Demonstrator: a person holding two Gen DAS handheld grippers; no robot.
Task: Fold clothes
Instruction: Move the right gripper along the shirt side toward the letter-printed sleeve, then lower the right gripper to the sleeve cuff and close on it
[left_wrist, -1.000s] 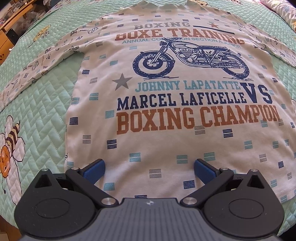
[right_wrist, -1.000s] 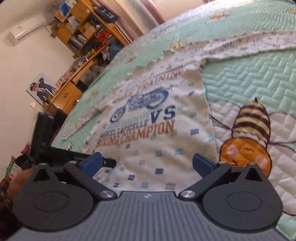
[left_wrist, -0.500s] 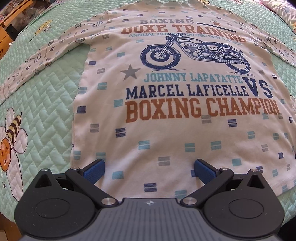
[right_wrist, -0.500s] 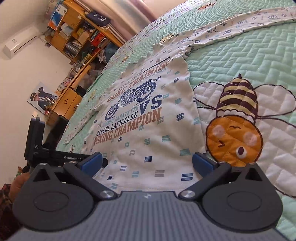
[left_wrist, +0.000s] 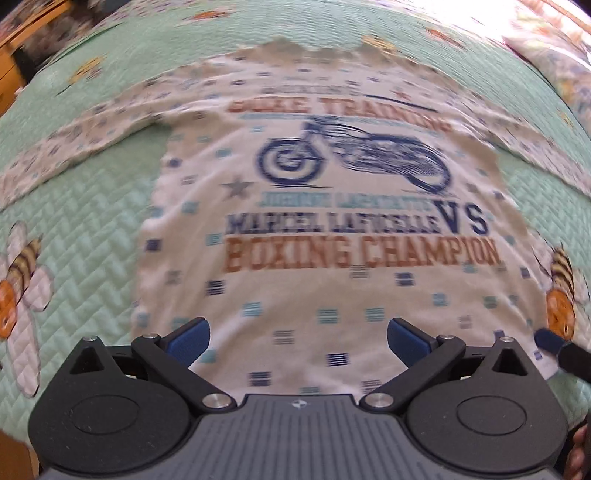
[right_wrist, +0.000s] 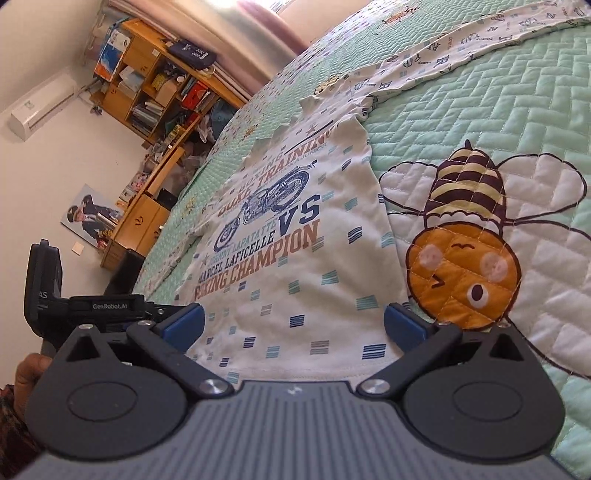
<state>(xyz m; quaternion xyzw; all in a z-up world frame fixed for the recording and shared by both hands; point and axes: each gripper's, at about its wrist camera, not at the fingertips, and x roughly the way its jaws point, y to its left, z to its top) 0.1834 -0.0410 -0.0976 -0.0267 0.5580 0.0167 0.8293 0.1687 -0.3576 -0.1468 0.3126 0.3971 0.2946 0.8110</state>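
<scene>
In the left wrist view, the long-sleeved shirt (left_wrist: 332, 229) is seen spread print-up on the green quilted bedspread (left_wrist: 85, 221), directly ahead of the left gripper (left_wrist: 298, 334). The jaws are spread wide and nothing is held between them; the hem lies just under and before the fingertips. The picture is blurred, so fine creases cannot be judged. At the far right edge a blue tip of the other tool is glimpsed near the hem corner.

In the right wrist view, the right gripper (right_wrist: 293, 323) is likewise opened wide and empty, with the shirt's hem just in front of it and the right side seam running forward past its right finger, close to the embroidered bee (right_wrist: 465, 254). One sleeve (right_wrist: 461, 62) is laid out far ahead to the right.

The step in hand is judged to be the taking of the hem corners. It would be done well if each corner were pinched through both layers, near the seam, and lifted evenly, so that the bedspread is not caught and the print is not skewed.
</scene>
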